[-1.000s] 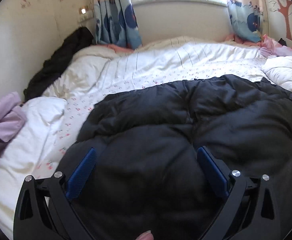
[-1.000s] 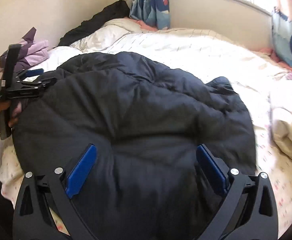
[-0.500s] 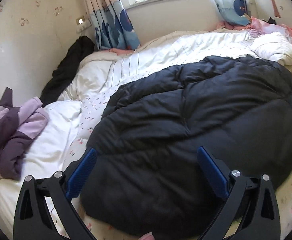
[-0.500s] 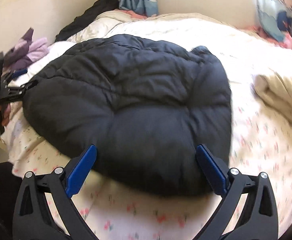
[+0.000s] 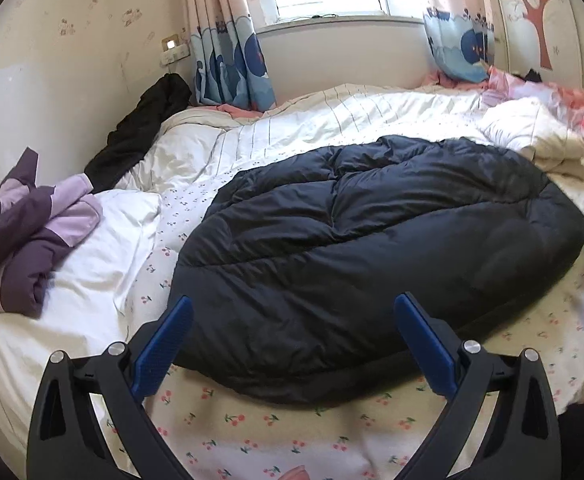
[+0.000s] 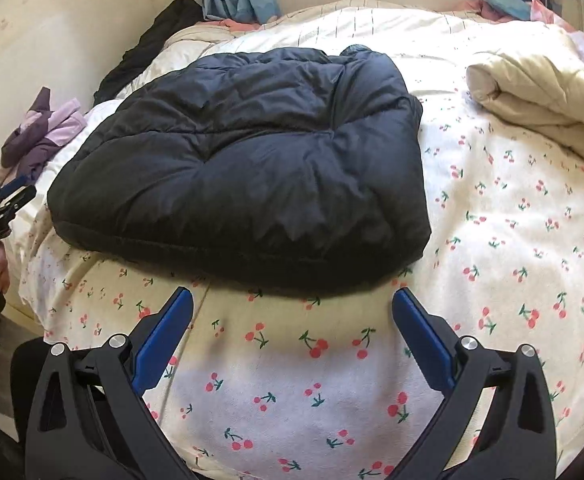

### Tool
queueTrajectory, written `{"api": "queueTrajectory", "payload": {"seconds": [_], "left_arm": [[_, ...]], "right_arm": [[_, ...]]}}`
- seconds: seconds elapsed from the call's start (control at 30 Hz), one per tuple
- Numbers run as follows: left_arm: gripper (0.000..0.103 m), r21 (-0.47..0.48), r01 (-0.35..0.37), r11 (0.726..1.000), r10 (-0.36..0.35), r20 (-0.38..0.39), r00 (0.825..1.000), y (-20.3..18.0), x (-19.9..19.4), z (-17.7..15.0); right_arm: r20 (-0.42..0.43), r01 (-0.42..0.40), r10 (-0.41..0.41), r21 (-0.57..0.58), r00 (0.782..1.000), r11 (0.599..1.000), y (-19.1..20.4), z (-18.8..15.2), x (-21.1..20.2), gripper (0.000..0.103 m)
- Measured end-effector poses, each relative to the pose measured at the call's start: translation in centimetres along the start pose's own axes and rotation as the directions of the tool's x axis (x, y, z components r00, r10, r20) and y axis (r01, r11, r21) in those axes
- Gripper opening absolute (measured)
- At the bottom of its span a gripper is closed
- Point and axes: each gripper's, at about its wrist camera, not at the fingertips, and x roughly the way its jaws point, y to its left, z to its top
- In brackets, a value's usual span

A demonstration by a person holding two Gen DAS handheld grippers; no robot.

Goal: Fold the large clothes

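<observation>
A dark navy puffer jacket (image 5: 371,232) lies folded into a thick pad on the cherry-print bed sheet (image 5: 276,436); in the right wrist view the jacket (image 6: 252,160) sits in the middle of the bed. My left gripper (image 5: 292,320) stands open above the jacket's near edge, holding nothing. Over bare sheet (image 6: 511,240) in front of the jacket, my right gripper (image 6: 292,312) is open and apart from the fabric. The left gripper (image 6: 4,204) also shows at the left edge of the right wrist view, held by a hand.
A purple and lilac garment (image 5: 32,232) lies bunched on a white pillow (image 5: 92,280) at left. A black garment (image 5: 140,128) leans on the wall. A cream duvet (image 6: 539,92) is rolled at right. Curtains (image 5: 228,64) hang by the window.
Both grippers have pulled back and up from the jacket, which they hovered low over a second ago. The jacket now lies whole in view, with bare sheet in front of the right gripper.
</observation>
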Motion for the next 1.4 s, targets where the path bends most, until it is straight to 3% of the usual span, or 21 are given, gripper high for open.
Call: {"api": "queueTrajectory", "payload": {"seconds": [0.1,0.17,0.27,0.33,0.43,0.5,0.57,0.63,0.7,0.83,0.9,1.0,1.03,1.13,1.27,1.3,1.33,1.37,1.4], "left_arm": [[0.097,-0.026,0.042,0.999,-0.042,-0.010,0.999,0.0,-0.1,-0.2],[0.097,-0.099,0.121,0.988,-0.125,-0.041,0.991,0.8,0.4,-0.6],[0.097,-0.339,0.269,0.902,-0.315,-0.090,0.945,3.9,2.3,-2.1],[0.097,-0.530,0.307,0.791,-0.419,-0.103,0.902,6.8,4.2,-4.1],[0.097,-0.682,0.281,0.675,-0.449,-0.078,0.890,10.4,5.6,-6.2],[0.097,-0.734,0.259,0.628,-0.445,-0.066,0.893,12.0,6.0,-6.9],[0.097,-0.751,0.267,0.604,-0.463,-0.058,0.884,12.4,6.7,-7.0],[0.097,-0.759,0.288,0.584,-0.501,-0.057,0.864,12.0,7.6,-6.7],[0.097,-0.757,0.363,0.544,-0.576,-0.022,0.817,10.8,8.5,-5.8],[0.097,-0.753,0.477,0.454,-0.584,0.153,0.797,11.4,7.2,-4.5],[0.097,-0.778,0.437,0.451,-0.584,0.112,0.804,11.6,8.0,-5.1],[0.097,-0.793,0.346,0.501,-0.589,-0.020,0.808,10.6,9.8,-6.8],[0.097,-0.797,0.334,0.504,-0.599,-0.044,0.799,10.3,10.4,-7.3],[0.097,-0.804,0.338,0.490,-0.622,-0.051,0.782,9.1,11.5,-7.3],[0.097,-0.811,0.319,0.491,-0.608,-0.057,0.792,8.0,13.0,-6.2],[0.094,-0.815,0.309,0.490,-0.604,-0.061,0.795,7.9,13.2,-6.0],[0.082,-0.820,0.292,0.493,-0.593,-0.071,0.802,7.9,13.3,-6.1],[0.075,-0.823,0.273,0.498,-0.584,-0.086,0.807,7.8,13.8,-5.9],[0.059,-0.826,0.277,0.492,-0.588,-0.080,0.805,7.6,13.7,-5.7]], "right_arm": [[-0.004,-0.016,0.016,0.019,1.000,1.000,-0.3,-0.2,0.3,0.096],[-0.003,-0.041,0.041,0.050,0.999,0.998,-0.7,-0.2,0.5,0.096],[0.021,-0.110,0.108,0.129,0.994,0.985,-2.1,-0.5,0.4,0.096],[0.032,-0.141,0.138,0.174,0.990,0.975,-3.0,-0.6,0.4,0.097],[0.059,-0.182,0.173,0.240,0.983,0.953,-4.4,-0.4,0.4,0.097],[0.070,-0.201,0.190,0.261,0.979,0.944,-4.8,-0.1,0.5,0.097],[0.066,-0.207,0.196,0.268,0.978,0.941,-4.8,0.5,1.0,0.097],[0.058,-0.211,0.203,0.260,0.978,0.942,-4.4,1.3,1.6,0.097],[0.084,-0.277,0.265,0.249,0.961,0.928,-3.5,2.5,1.7,0.097],[0.156,-0.341,0.310,0.249,0.938,0.906,-3.3,3.8,0.1,0.097],[0.127,-0.319,0.294,0.274,0.947,0.907,-4.0,3.4,0.4,0.097],[0.066,-0.264,0.257,0.298,0.964,0.917,-4.9,2.4,1.6,0.097],[0.059,-0.264,0.259,0.307,0.964,0.914,-5.0,2.1,2.0,0.097],[0.083,-0.291,0.280,0.340,0.956,0.894,-5.3,2.3,3.0,0.097],[0.125,-0.303,0.276,0.370,0.953,0.878,-4.8,3.6,4.1,0.097],[0.141,-0.304,0.270,0.366,0.952,0.880,-4.5,3.7,3.9,0.088],[0.158,-0.294,0.253,0.358,0.954,0.886,-4.3,3.9,3.8,0.068],[0.174,-0.276,0.227,0.352,0.958,0.894,-4.1,4.2,3.7,0.057],[0.196,-0.277,0.219,0.348,0.956,0.896,-4.1,4.6,3.5,0.034]]}}
